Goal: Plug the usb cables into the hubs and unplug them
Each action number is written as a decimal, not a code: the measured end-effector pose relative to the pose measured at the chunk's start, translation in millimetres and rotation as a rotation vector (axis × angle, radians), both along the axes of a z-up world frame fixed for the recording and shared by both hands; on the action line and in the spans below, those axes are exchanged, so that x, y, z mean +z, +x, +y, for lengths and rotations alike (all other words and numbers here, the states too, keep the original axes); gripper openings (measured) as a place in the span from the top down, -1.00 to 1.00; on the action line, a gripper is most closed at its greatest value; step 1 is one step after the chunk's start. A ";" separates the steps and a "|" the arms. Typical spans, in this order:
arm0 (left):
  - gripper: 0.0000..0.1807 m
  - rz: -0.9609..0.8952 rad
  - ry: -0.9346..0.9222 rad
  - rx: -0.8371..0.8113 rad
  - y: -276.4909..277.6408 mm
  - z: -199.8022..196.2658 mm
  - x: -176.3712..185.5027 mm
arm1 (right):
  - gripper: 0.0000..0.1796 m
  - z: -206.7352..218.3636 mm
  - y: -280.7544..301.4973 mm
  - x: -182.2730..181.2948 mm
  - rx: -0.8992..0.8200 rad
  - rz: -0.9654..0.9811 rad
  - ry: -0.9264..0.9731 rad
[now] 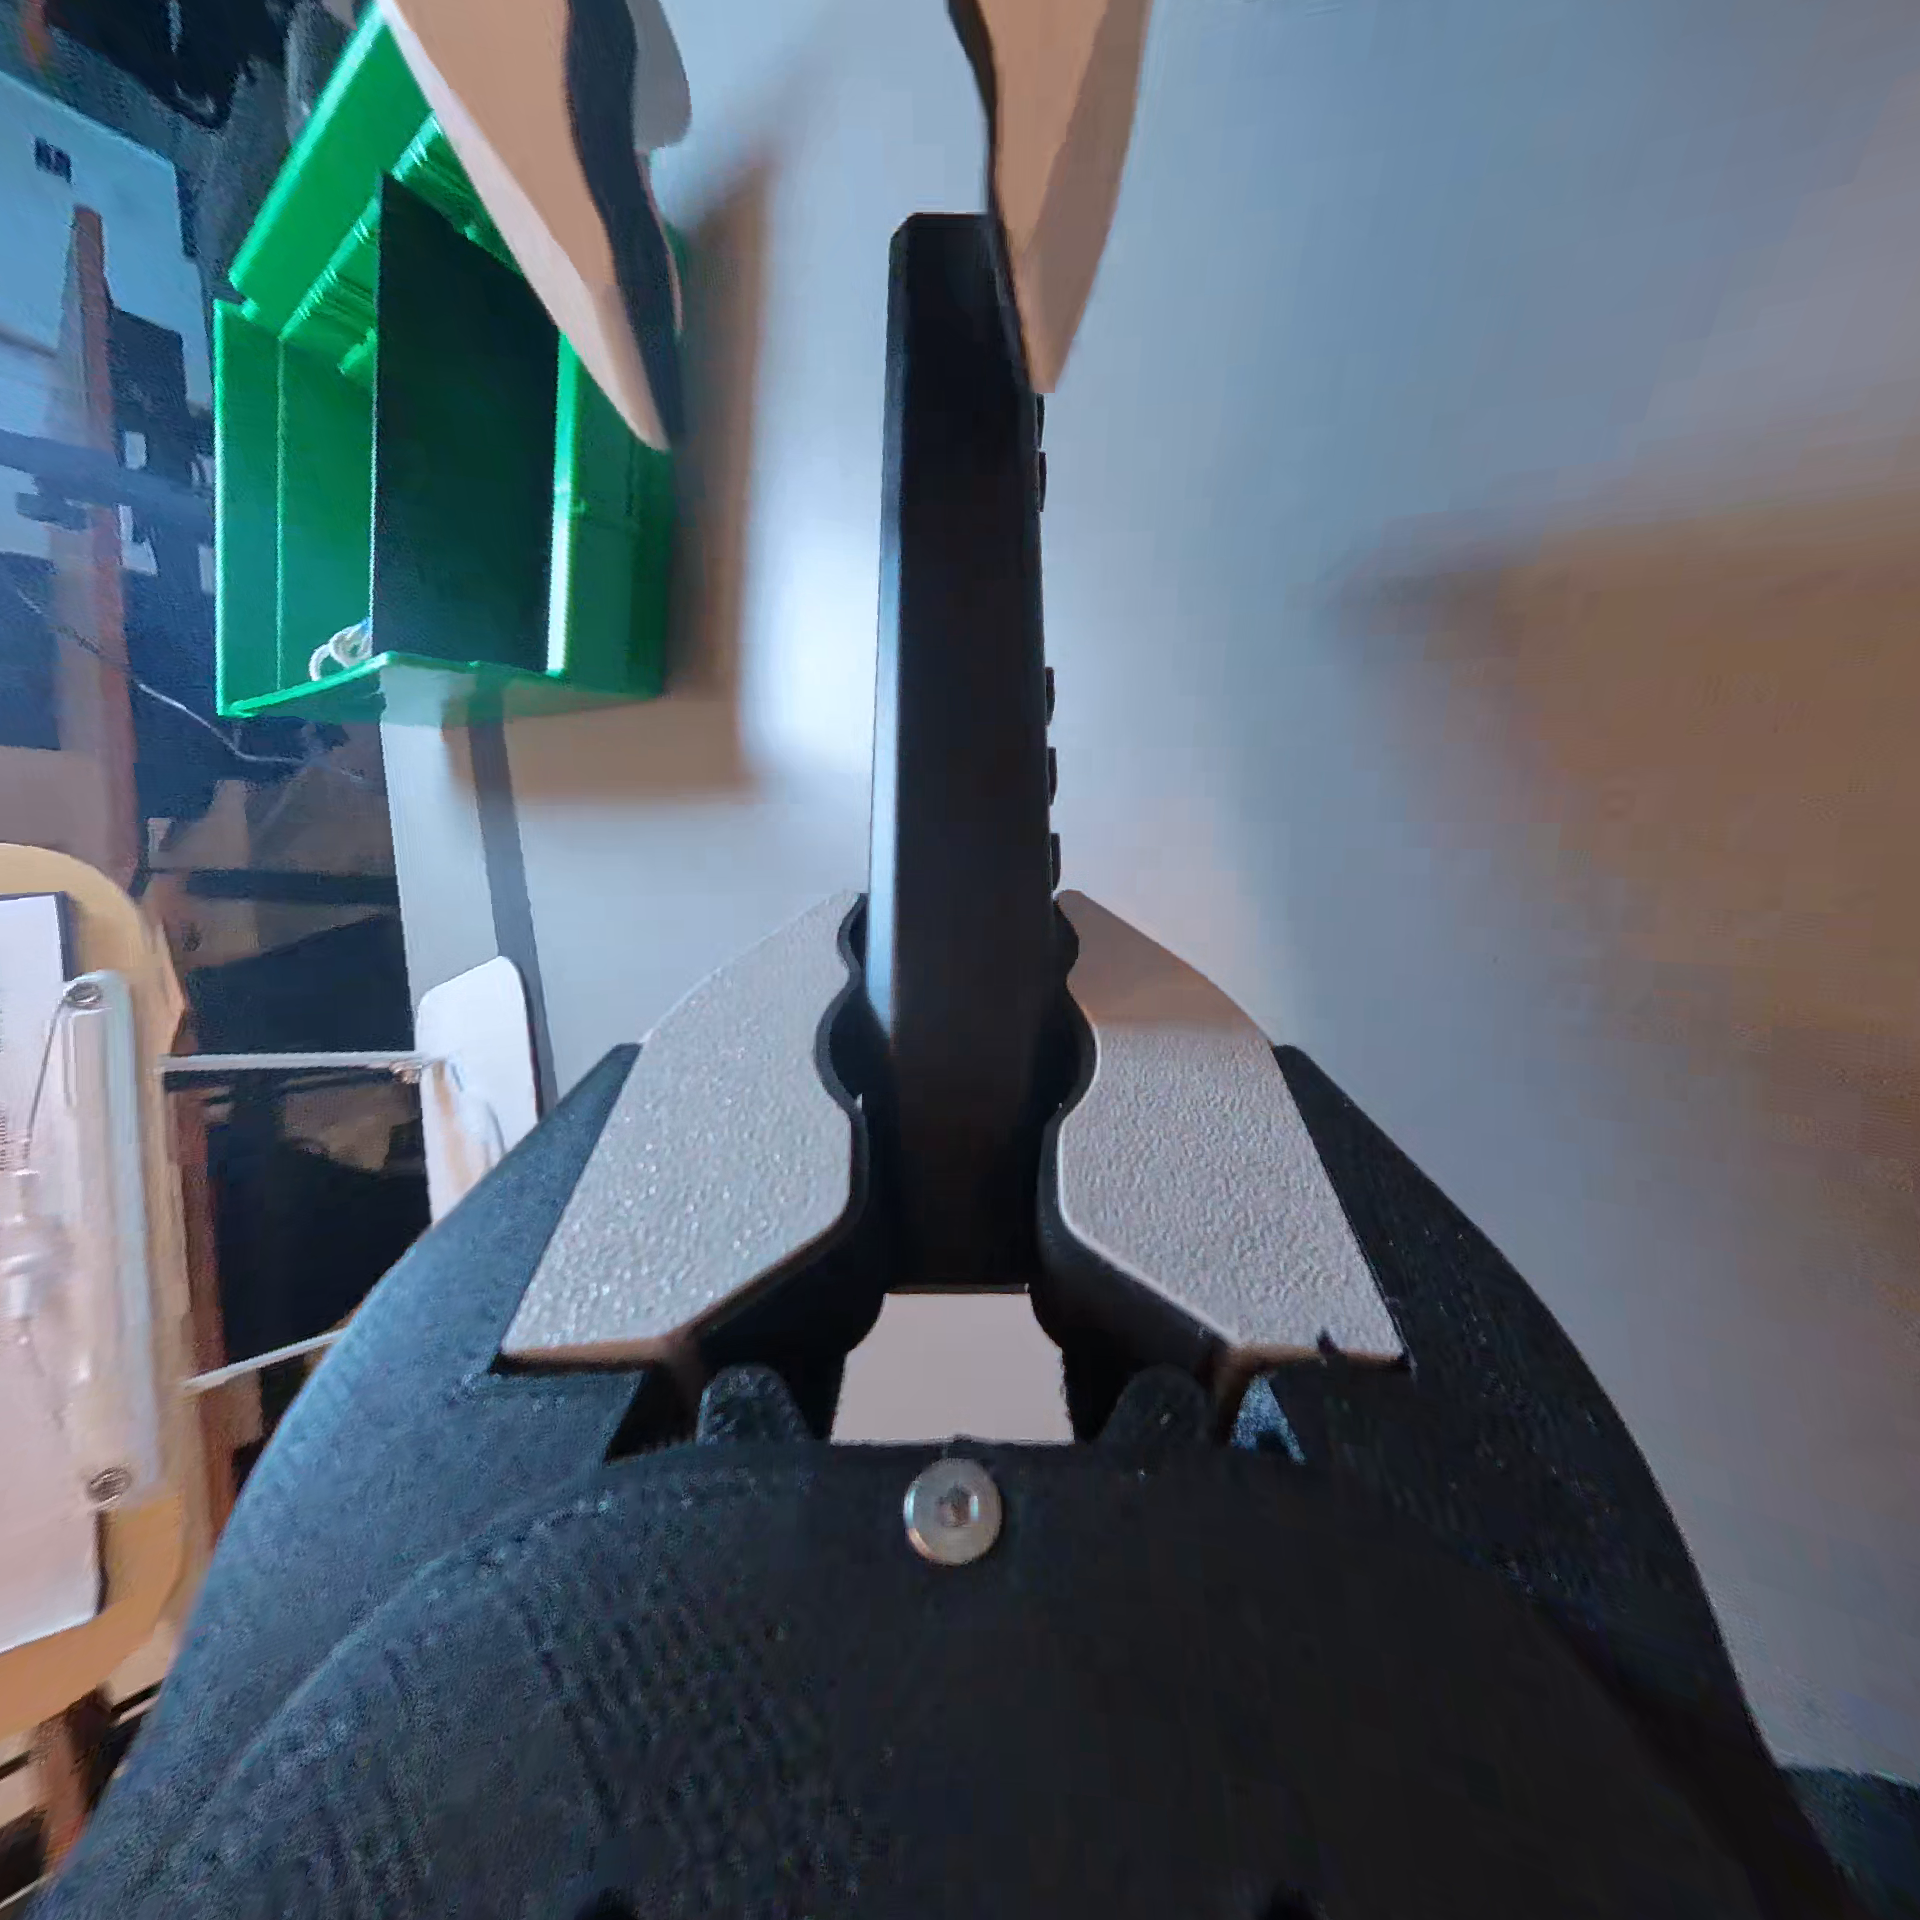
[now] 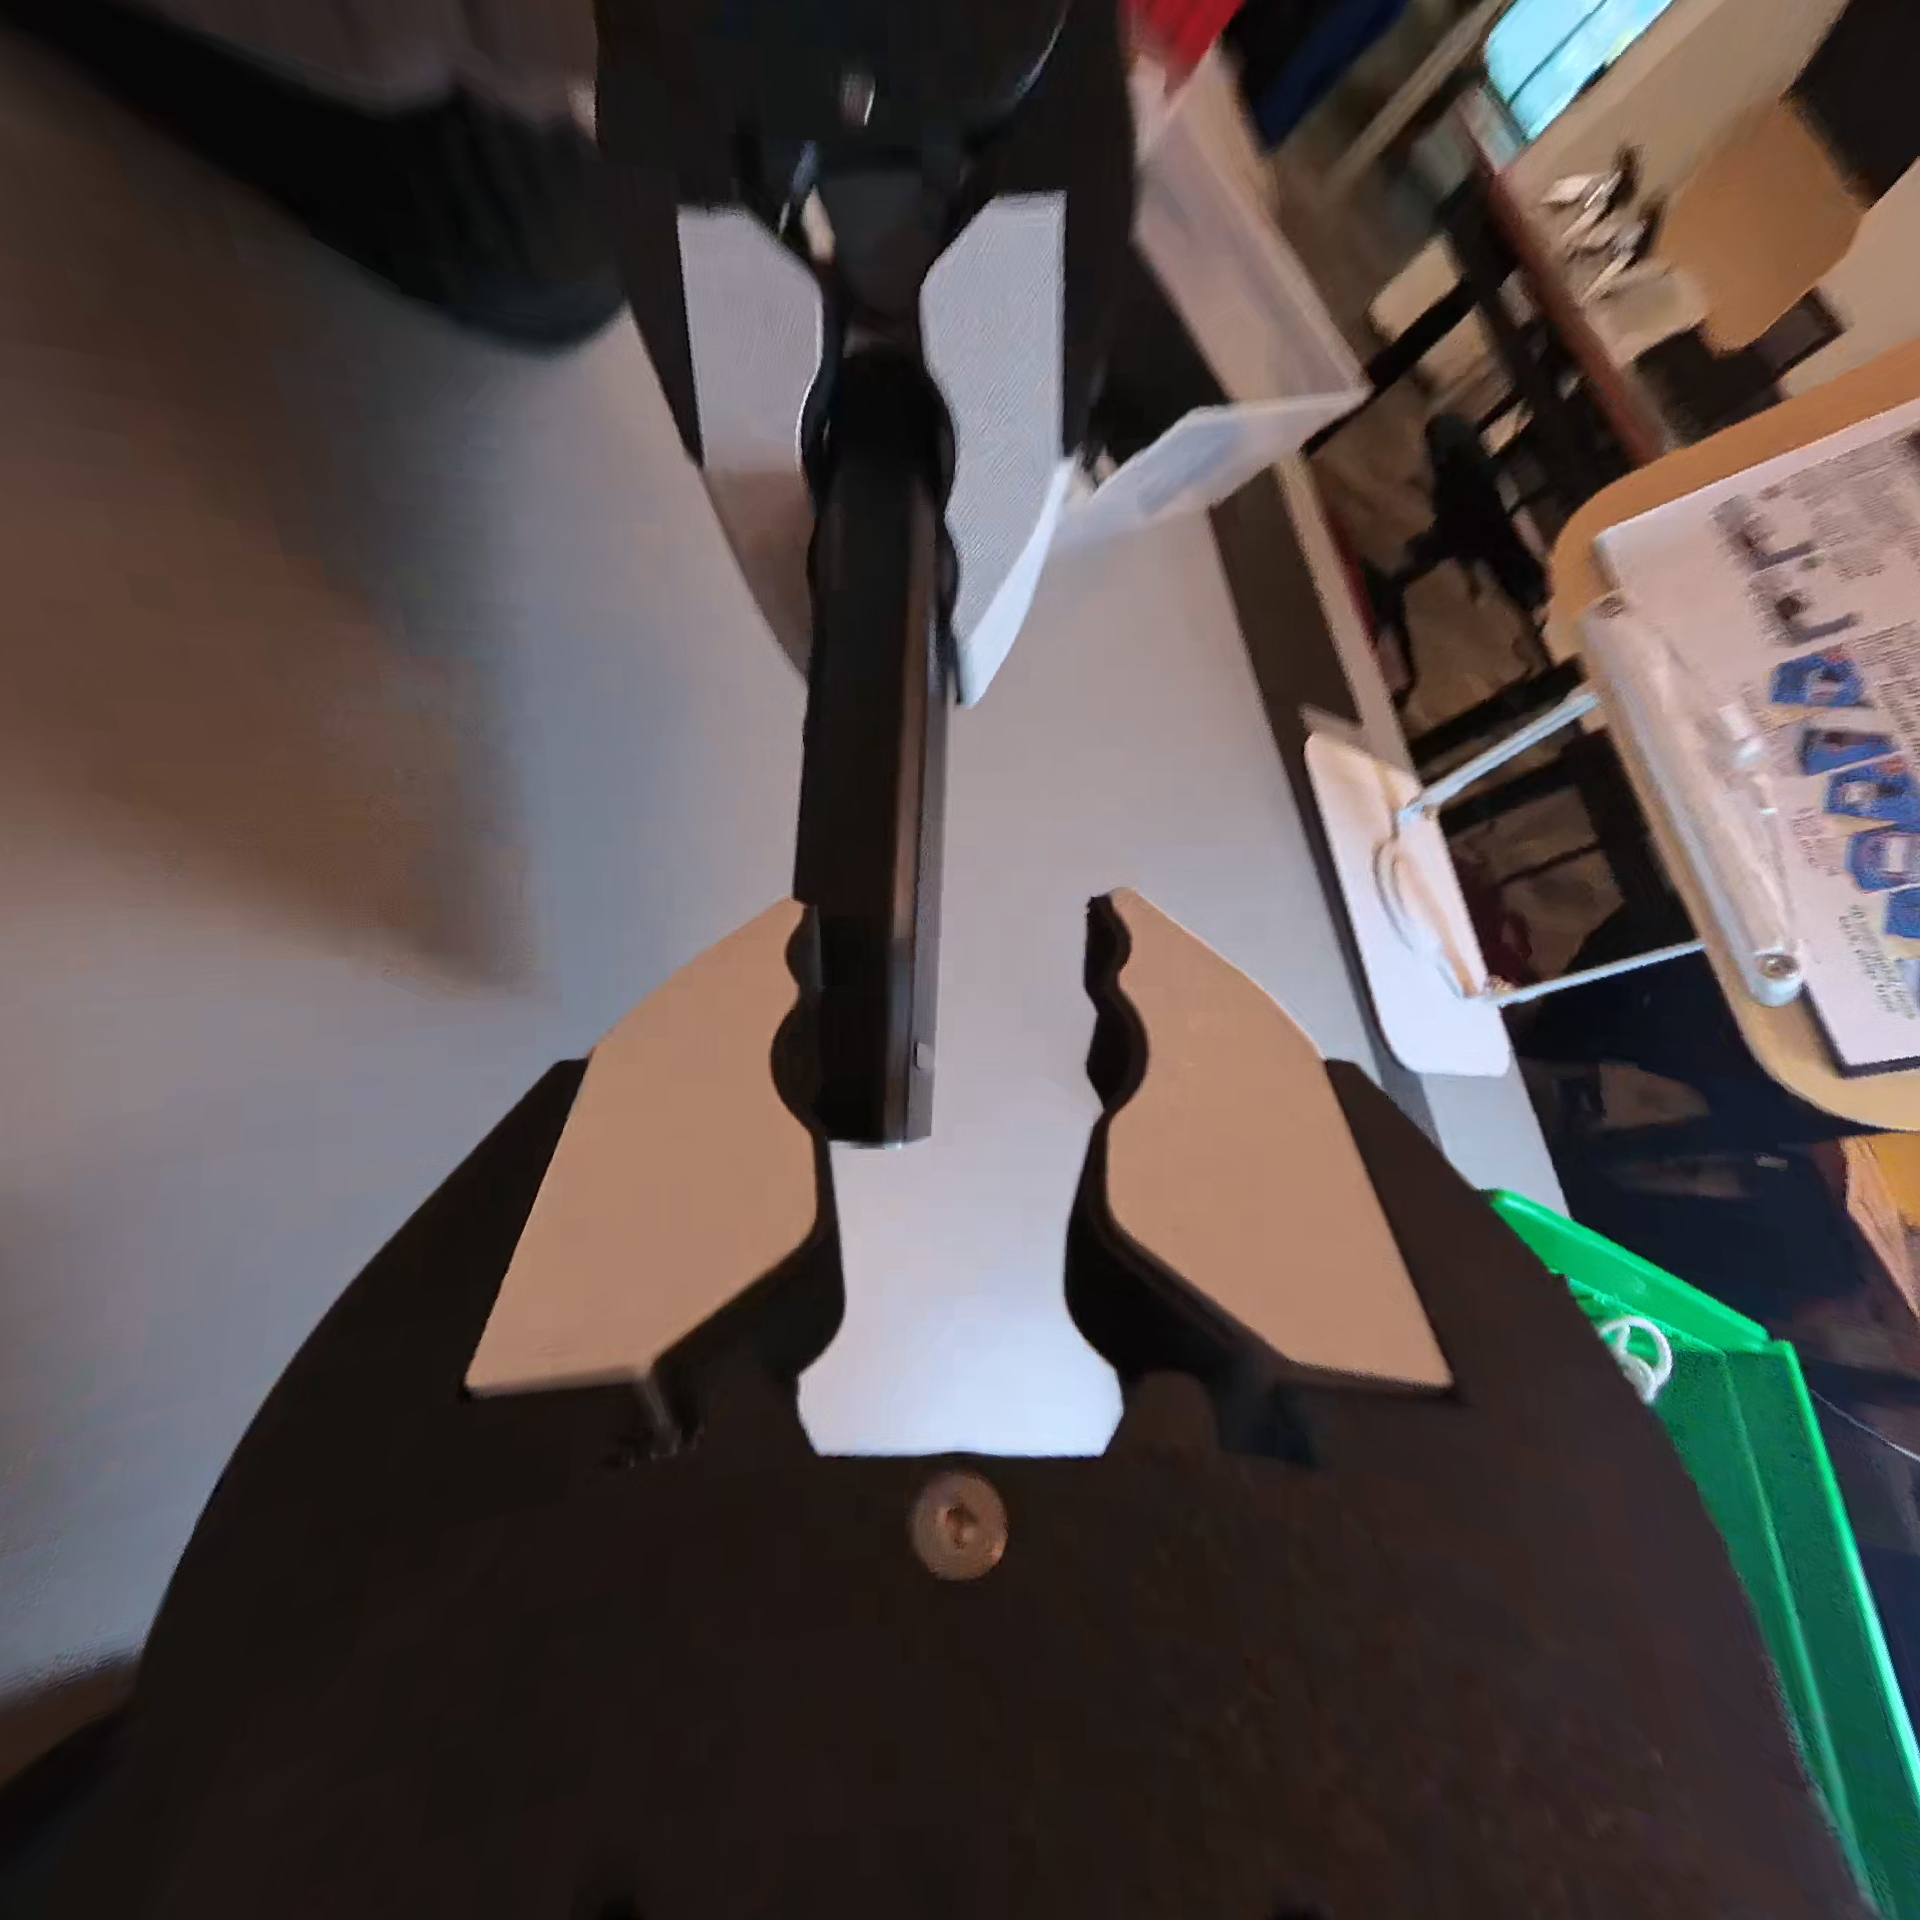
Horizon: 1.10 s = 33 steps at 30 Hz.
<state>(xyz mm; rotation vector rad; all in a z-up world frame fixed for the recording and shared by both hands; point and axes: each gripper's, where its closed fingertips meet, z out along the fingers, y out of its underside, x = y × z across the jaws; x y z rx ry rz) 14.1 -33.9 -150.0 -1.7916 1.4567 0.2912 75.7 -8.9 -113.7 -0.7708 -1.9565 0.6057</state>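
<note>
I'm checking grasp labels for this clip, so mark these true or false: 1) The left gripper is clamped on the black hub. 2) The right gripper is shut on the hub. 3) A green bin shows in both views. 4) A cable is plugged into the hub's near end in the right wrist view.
1) True: the left gripper squeezes the black hub.
2) False: the right gripper is open, with a gap on one side of the hub.
3) True: green bin.
4) False: that end shows no cable.
</note>
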 end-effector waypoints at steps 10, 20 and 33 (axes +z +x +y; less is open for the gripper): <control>0.59 -0.150 0.091 0.003 4.3 6.3 23.2 | 0.67 -1.6 -28.8 -23.8 -0.031 0.022 0.038; 0.56 -0.862 0.018 -0.012 -12.7 16.4 48.5 | 0.67 3.5 -10.5 10.7 0.023 0.164 -0.449; 0.25 -1.550 -0.058 0.124 19.7 44.9 90.3 | 0.66 14.4 -25.2 32.8 -0.186 0.511 -0.028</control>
